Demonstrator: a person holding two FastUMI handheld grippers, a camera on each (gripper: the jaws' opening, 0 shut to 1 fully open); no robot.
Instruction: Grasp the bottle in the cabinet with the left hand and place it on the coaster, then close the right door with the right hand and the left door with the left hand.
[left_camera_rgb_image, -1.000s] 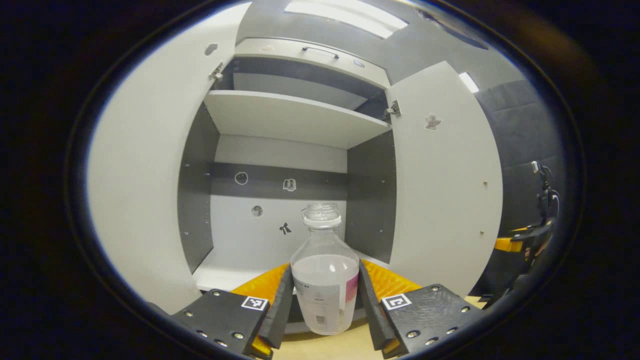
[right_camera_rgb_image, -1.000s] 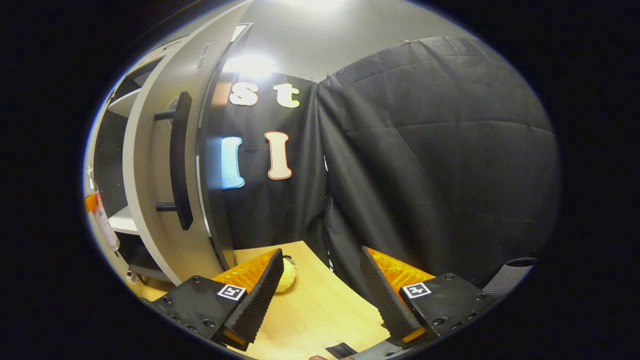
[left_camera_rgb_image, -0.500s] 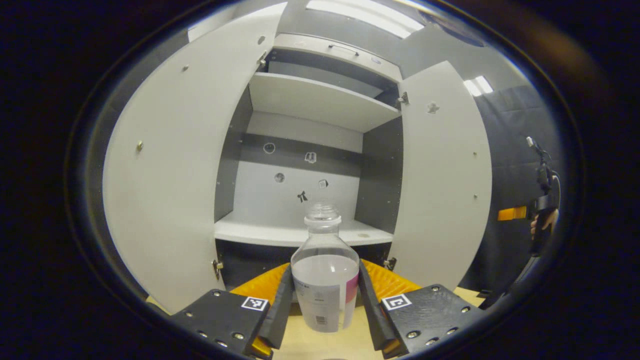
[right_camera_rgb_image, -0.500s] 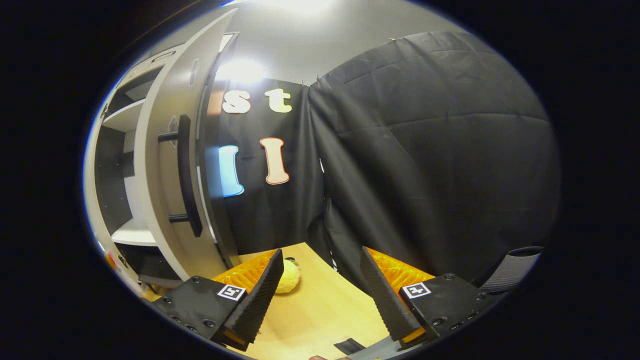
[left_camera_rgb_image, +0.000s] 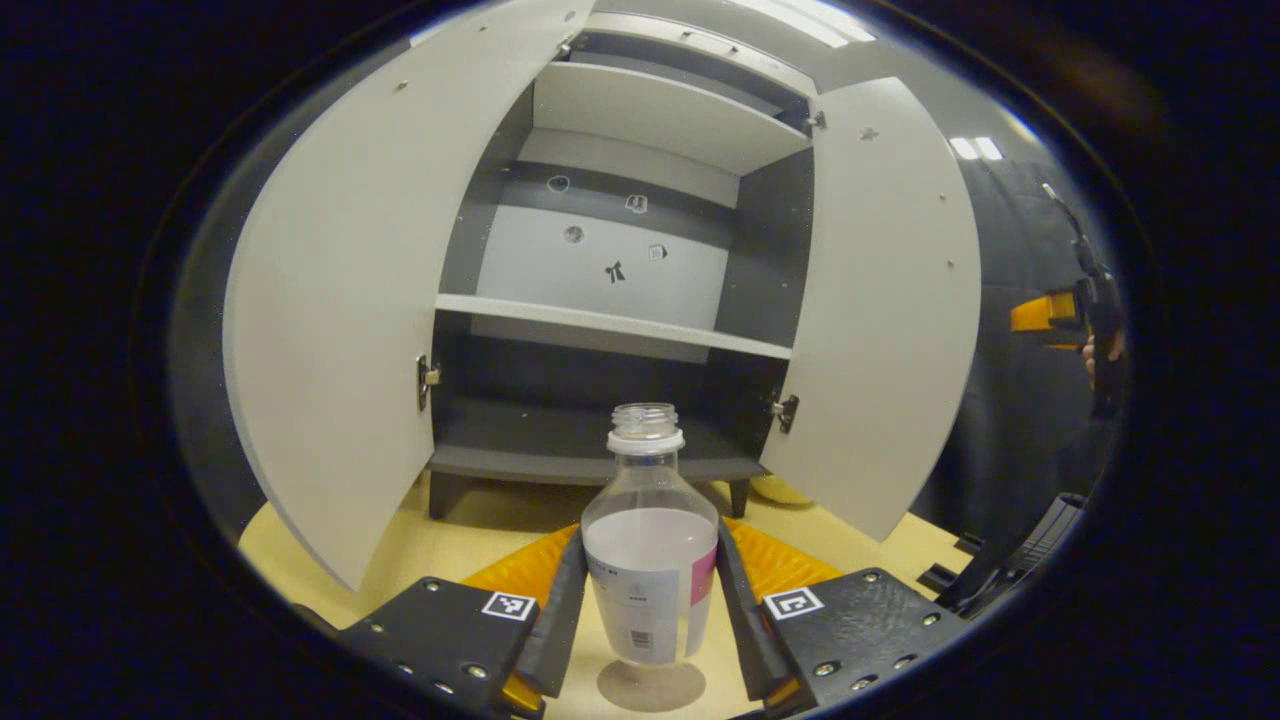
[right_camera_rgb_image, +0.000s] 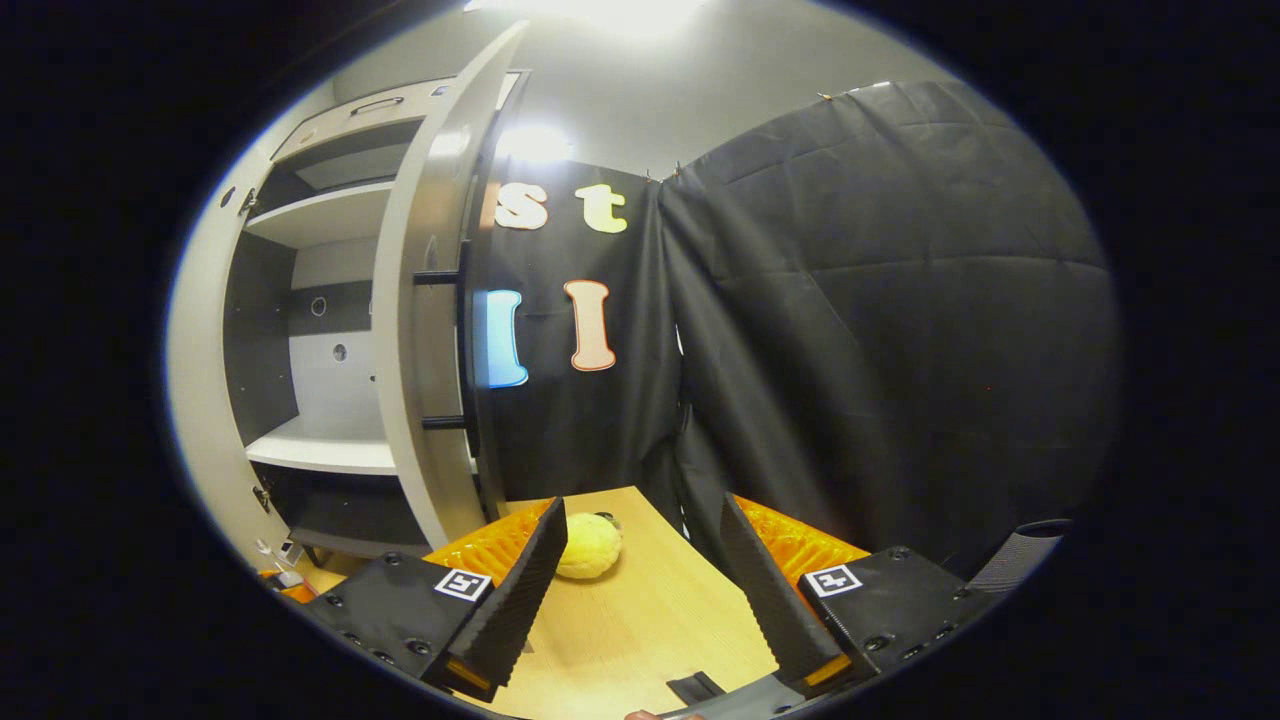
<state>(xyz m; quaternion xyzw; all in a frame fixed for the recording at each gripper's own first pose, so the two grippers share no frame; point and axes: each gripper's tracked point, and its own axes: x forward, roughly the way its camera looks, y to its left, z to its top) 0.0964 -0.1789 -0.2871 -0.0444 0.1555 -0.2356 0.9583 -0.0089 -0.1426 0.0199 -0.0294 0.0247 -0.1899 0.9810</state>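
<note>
Between our left tongs (left_camera_rgb_image: 650, 610) the bottle (left_camera_rgb_image: 650, 560) stands upright, clenched on both sides at its labelled lower body, hanging just above the coaster (left_camera_rgb_image: 651, 686) on the bench (left_camera_rgb_image: 480, 525), out in front of the open cabinet (left_camera_rgb_image: 610, 320). We judge it light, stiff clear plastic, part-filled, capless, likely to spill if tipped; a low grip suits it. Our right tongs (right_camera_rgb_image: 640, 590) gape, holding nothing.

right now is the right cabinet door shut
No, the right door stands swung wide open, baring the cabinet shelves.
</note>
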